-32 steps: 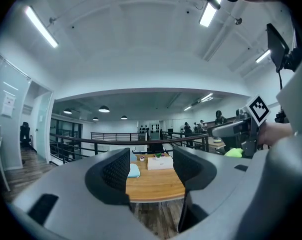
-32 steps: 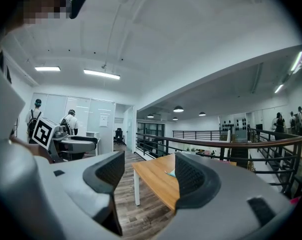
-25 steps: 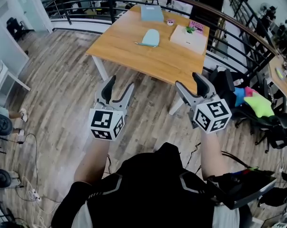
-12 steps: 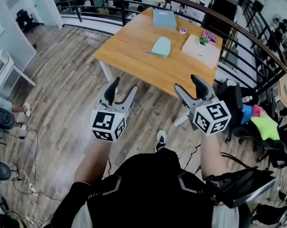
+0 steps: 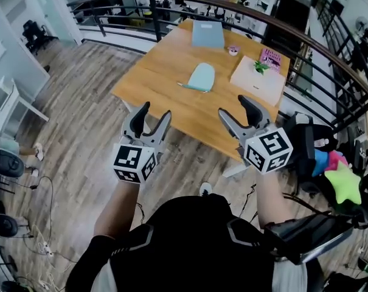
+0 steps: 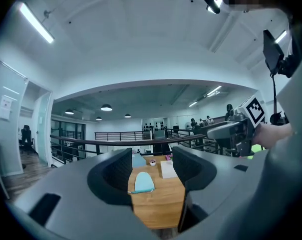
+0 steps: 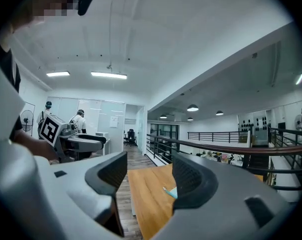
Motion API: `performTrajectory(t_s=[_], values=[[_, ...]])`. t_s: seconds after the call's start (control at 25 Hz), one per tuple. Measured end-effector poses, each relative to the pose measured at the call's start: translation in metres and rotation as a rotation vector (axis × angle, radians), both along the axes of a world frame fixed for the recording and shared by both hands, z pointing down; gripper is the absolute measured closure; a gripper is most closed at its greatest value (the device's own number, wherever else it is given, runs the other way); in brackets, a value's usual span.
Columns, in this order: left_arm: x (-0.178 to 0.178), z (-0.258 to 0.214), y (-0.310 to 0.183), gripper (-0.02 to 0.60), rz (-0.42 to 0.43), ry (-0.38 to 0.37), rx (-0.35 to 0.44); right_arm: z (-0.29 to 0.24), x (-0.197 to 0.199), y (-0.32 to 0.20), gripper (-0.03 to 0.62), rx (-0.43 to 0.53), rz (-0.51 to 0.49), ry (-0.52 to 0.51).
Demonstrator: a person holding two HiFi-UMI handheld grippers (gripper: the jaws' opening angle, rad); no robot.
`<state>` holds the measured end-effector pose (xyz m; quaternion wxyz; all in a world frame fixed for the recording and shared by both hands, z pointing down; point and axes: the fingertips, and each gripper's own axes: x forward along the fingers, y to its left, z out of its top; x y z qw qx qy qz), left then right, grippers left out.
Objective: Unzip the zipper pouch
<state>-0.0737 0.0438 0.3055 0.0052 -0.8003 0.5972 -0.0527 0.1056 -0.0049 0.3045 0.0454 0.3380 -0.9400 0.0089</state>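
Pouch [image 5: 200, 76] lies nearer now, 12 o'clock, untouched; left gripper [image 5: 155, 110] and right gripper [image 5: 233, 105] fingers released, empty (right's have just been narrowing).

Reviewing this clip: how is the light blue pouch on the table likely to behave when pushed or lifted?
The pouch lies low and rounded, so it's probably soft and light, likely to sag if lifted by one end. On the smooth wooden table it may slide unless pinned.

pale teal zipper pouch [image 5: 201, 77], flat mid wooden table [image 5: 165, 72], zipper pull toward 8 o'clock.
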Motion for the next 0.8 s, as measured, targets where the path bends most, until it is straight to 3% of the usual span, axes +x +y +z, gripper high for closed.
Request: performTrajectory(t_s=[0.48, 0.8], values=[[0.046, 0.001, -0.105, 0.311, 0.036, -0.032, -0.019, 0.006, 0.04, -0.084, 0.306, -0.021, -0.01, -0.009], [0.041, 0.012, -0.148, 0.311, 0.045, -0.026, -0.046, 0.019, 0.037, -0.121, 0.309, -0.052, -0.009, 0.002]])
